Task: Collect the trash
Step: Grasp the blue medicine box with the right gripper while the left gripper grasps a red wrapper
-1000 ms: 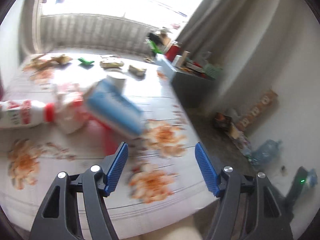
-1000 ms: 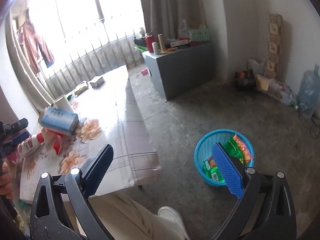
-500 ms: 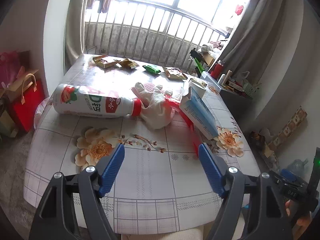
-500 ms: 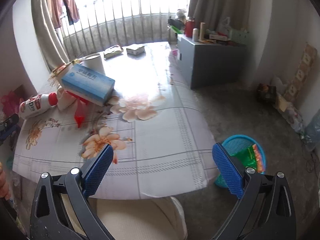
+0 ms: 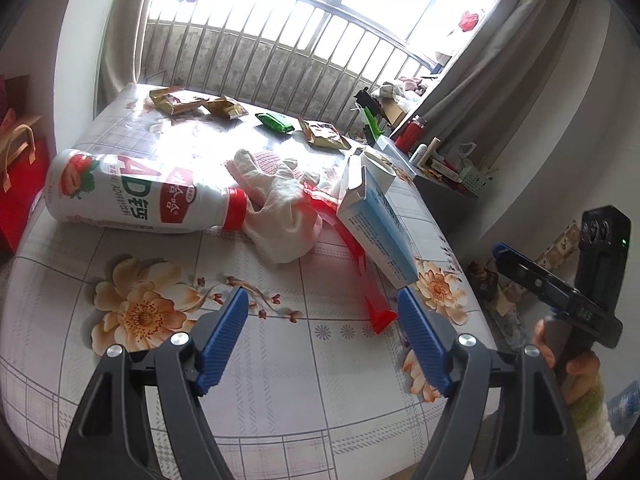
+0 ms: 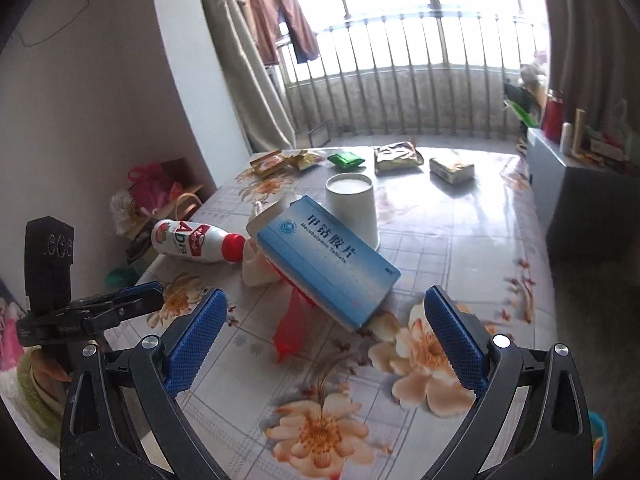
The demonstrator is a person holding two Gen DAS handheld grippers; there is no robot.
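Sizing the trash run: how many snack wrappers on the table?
4, along the far edge: two yellow wrappers left, green wrapper, tan wrapper right of it. Others may be hidden.

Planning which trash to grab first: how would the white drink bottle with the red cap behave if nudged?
The bottle lies on its side on the smooth tablecloth, so it would probably roll. Its cap end touches the crumpled white bag, which may check rolling that way. Whether it is full or empty cannot be told.

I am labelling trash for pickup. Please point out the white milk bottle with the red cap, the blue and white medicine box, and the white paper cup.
White milk bottle with red cap [image 5: 132, 196]: left wrist view, label.
Blue and white medicine box [image 6: 328, 258]: right wrist view, printed top.
White paper cup [image 6: 354, 206]: right wrist view, side wall.
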